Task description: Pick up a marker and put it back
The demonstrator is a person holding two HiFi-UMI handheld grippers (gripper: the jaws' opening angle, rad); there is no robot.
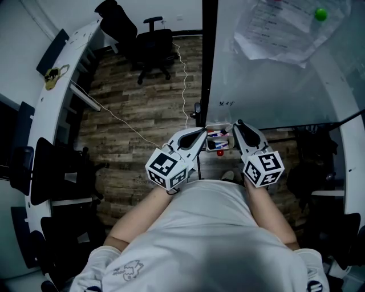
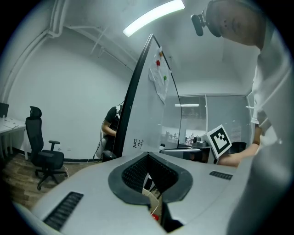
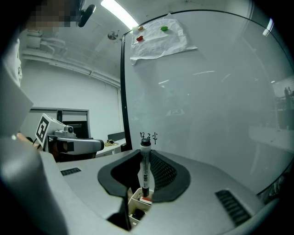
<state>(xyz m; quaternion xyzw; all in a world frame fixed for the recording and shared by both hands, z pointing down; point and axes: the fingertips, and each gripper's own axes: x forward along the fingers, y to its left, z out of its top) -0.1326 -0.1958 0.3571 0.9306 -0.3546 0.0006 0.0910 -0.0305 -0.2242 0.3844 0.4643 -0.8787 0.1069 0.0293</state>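
A black-capped white marker (image 3: 145, 170) stands upright between the pads of my right gripper (image 3: 143, 186), which is shut on it. Its lower end hangs just above a small white marker box (image 3: 138, 202). In the head view that box (image 1: 209, 130) sits at the foot of the whiteboard (image 1: 274, 74), with red and blue markers inside, and the right gripper (image 1: 236, 126) is over its right end. My left gripper (image 1: 201, 136) is by the box's left end, jaws together with nothing in them. In the left gripper view, the left gripper (image 2: 154, 195) shows only a sliver of the box through its narrow gap.
Papers held by a green magnet (image 1: 321, 14) hang on the whiteboard, and small black writing (image 3: 148, 136) marks its lower part. A black office chair (image 1: 151, 48) stands on the wooden floor to the far left, and a thin white cable (image 1: 131, 128) runs across it. Desks line the left wall.
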